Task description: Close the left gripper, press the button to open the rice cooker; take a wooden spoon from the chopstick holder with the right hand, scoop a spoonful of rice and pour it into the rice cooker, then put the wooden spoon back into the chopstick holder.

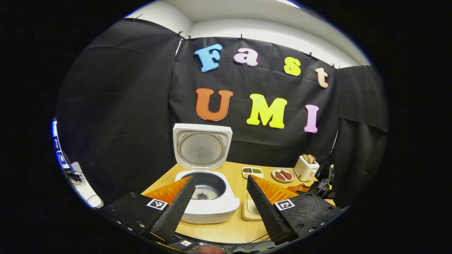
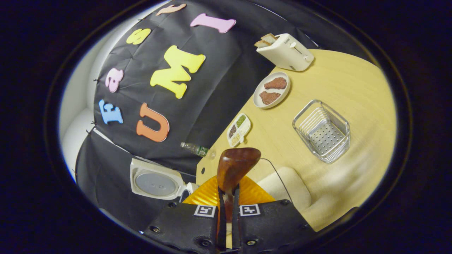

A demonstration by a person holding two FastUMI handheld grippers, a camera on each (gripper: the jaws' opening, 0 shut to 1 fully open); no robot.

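— Starting at the left of the left gripper view, what do we count?

— We count one rice cooker [image 1: 206, 197] on the table [image 1: 226, 229], its lid [image 1: 201, 147] standing upright and open, and a patch of white rice [image 1: 206, 193] lying in the dark inner pot. The left gripper [image 1: 220, 206] hangs before it with its two fingers spread wide and nothing between them. Further right we see one divided dish [image 1: 253, 172], one plate [image 1: 283, 175] with two brown pieces, and one toaster [image 1: 305, 168] with bread in it.

— And in the right gripper view?

— Left to right again: we see the same cooker with its lid open at the lower left, then one plastic bottle [image 2: 195, 149] lying by the table edge. The right gripper [image 2: 228, 211] is clenched on the one wooden spoon [image 2: 236, 166], its bowl rising just above the fingers. We cannot tell whether the bowl holds rice. To the right stands one metal wire chopstick holder [image 2: 323, 131], apart from the spoon.
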